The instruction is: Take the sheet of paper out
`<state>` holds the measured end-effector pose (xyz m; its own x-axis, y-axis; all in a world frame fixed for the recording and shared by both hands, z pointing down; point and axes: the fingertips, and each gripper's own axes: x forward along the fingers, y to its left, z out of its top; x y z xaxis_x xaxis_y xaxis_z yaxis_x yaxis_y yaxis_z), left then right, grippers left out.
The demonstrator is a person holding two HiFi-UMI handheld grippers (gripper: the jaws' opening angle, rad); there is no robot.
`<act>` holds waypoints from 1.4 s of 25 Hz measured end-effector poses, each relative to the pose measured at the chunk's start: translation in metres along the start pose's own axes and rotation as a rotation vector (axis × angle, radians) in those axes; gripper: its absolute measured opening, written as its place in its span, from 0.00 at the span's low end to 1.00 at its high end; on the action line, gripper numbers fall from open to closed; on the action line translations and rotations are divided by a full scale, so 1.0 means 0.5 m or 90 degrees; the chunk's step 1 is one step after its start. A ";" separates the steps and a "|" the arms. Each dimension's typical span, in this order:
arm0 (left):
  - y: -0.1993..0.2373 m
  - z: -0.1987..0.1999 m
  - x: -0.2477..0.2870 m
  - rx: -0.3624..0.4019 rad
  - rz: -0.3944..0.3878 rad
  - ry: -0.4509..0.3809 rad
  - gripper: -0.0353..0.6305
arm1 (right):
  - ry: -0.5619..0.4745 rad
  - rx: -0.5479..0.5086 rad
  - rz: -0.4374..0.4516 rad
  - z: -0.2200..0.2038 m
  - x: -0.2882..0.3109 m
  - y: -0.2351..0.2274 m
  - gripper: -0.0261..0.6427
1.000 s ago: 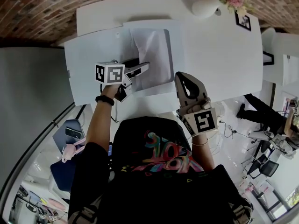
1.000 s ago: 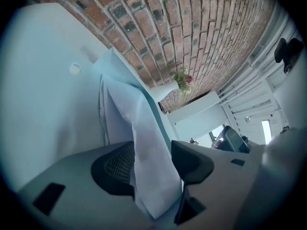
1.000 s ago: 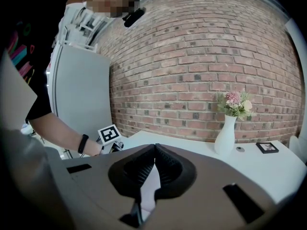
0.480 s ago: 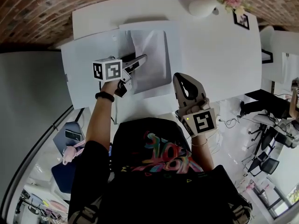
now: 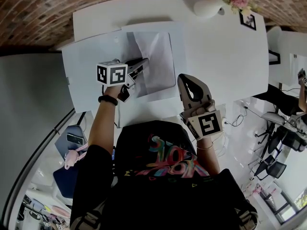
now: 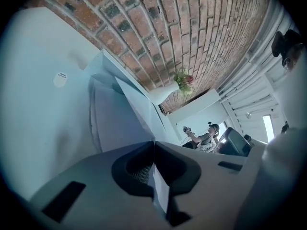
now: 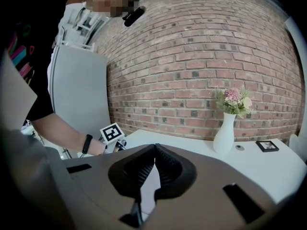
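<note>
A white sheet of paper [image 5: 154, 56] lies in a greyish clear sleeve on a larger white sheet on the table [image 5: 225, 56]. My left gripper [image 5: 144, 62] reaches over the sleeve's left edge. Its jaws have just been closing and now meet. In the left gripper view the left gripper [image 6: 154, 143] pinches a thin edge, and a flap of the sheet [image 6: 136, 111] rises from the tips. My right gripper [image 5: 184, 79] hangs near the table's front edge, shut with nothing in it. In its own view the right gripper [image 7: 154, 163] shows toothed pads pressed together.
A white vase with pink flowers [image 5: 211, 6] and a small picture frame [image 5: 249, 20] stand at the table's far right, by the brick wall [image 7: 192, 56]. The vase [image 7: 224, 133] also shows in the right gripper view. Chairs and cables lie on the floor to the right.
The left gripper's jaws, spread a second ago, have shut at the sleeve's left edge. The right gripper has stayed where it was.
</note>
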<state>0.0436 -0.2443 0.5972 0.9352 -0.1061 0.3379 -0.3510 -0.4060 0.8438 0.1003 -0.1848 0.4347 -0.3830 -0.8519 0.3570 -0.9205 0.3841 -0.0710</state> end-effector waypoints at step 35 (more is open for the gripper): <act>-0.218 0.053 -0.195 0.228 0.030 -0.201 0.09 | -0.077 -0.061 0.023 0.085 -0.078 0.091 0.07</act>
<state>-0.0081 -0.2138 0.4612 0.9068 -0.3802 0.1819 -0.4067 -0.6758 0.6147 0.0701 -0.1493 0.3779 -0.4277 -0.8711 0.2414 -0.8966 0.4428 0.0090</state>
